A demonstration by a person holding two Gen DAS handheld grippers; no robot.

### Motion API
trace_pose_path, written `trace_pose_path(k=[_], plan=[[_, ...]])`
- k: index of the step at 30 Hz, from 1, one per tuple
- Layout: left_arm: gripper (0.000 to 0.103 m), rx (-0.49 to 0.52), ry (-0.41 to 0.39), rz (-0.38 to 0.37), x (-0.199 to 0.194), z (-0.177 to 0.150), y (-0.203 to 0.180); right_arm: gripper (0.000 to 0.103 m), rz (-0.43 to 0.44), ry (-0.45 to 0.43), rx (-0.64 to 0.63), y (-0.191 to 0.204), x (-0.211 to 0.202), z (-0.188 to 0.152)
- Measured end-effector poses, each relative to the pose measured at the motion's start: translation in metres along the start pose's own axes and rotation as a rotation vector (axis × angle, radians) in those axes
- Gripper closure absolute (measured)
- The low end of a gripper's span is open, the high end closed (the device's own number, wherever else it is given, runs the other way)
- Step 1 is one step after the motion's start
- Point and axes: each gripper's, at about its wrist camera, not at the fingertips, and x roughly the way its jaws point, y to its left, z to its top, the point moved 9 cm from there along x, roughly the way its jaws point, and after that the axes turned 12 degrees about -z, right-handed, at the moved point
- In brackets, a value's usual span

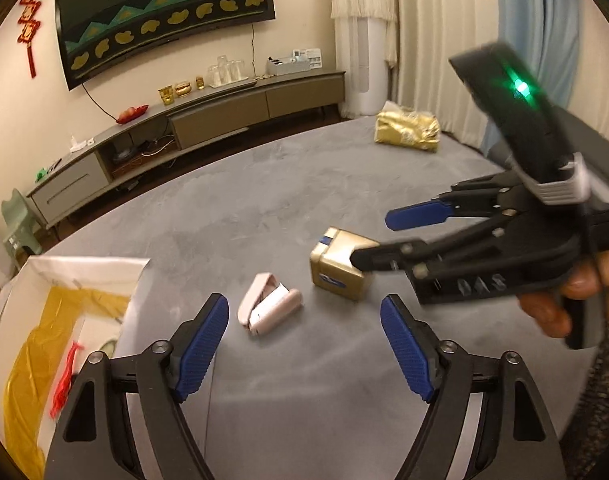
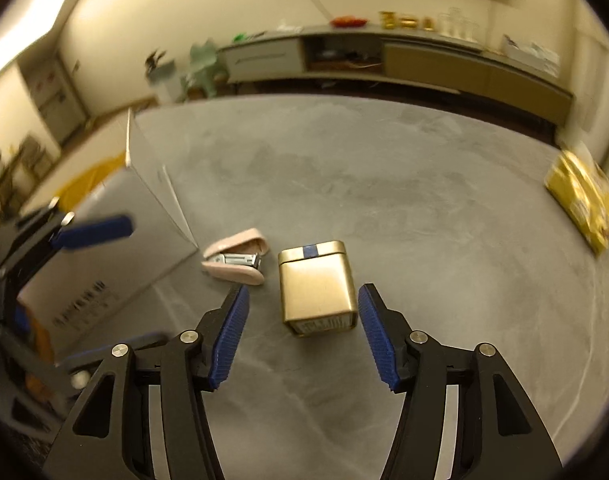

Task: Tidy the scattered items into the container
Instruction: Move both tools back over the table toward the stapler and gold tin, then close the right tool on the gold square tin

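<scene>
A small gold tin [image 1: 338, 270] [image 2: 316, 288] with a blue band lies on the grey table. A pink stapler [image 1: 268, 308] [image 2: 236, 262] lies just left of it. My right gripper [image 2: 302, 300] [image 1: 374, 236] is open, its blue pads straddling the near end of the tin without touching. My left gripper [image 1: 304, 312] [image 2: 104, 280] is open too, hovering just short of the stapler. The white box [image 1: 76, 280] [image 2: 116, 248] with yellow lining stands at the table's left.
A crinkled gold bag [image 1: 408, 130] [image 2: 584, 200] lies at the table's far right. Beyond the grey table [image 1: 264, 200] runs a low TV cabinet [image 1: 184, 128] with cups and ornaments. A hand [image 1: 564, 296] holds the right gripper.
</scene>
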Motion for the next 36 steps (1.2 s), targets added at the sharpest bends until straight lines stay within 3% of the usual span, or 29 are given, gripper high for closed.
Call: trace_pose_path(k=[6,10,15,19,23,26,31,33,35,36], plan=[[0.024,-0.015,0.050,0.015,0.045,-0.007,0.020,0.042,-0.049,0.013,-0.130,0.001,0.024,0.001],[0.024,-0.028,0.068,0.005,0.067,-0.010,0.025,0.044,-0.049,0.067,-0.065,-0.019,0.032,-0.003],[0.023,-0.090,0.082,-0.168,0.061,-0.017,0.005,0.051,-0.077,0.146,0.004,-0.055,0.035,-0.019],[0.023,-0.075,-0.008,-0.098,0.043,-0.001,0.014,0.051,-0.064,0.172,0.046,-0.069,0.027,-0.030],[0.023,-0.136,0.022,-0.036,0.055,-0.011,0.036,0.050,-0.063,0.167,0.039,-0.066,0.024,-0.030],[0.023,-0.170,0.032,-0.025,0.058,-0.018,0.037,0.050,-0.055,0.163,0.031,-0.063,0.024,-0.029],[0.023,-0.243,-0.039,-0.059,0.041,-0.019,0.039,0.050,-0.053,0.161,0.035,-0.063,0.029,-0.027],[0.033,-0.280,-0.037,-0.047,0.043,-0.023,0.045,0.050,-0.052,0.161,0.034,-0.062,0.030,-0.027],[0.053,-0.309,0.005,-0.055,0.053,-0.028,0.051,0.050,-0.052,0.161,0.033,-0.062,0.031,-0.027],[0.058,-0.308,0.031,-0.058,0.059,-0.032,0.050,0.050,-0.052,0.160,0.033,-0.062,0.031,-0.027]])
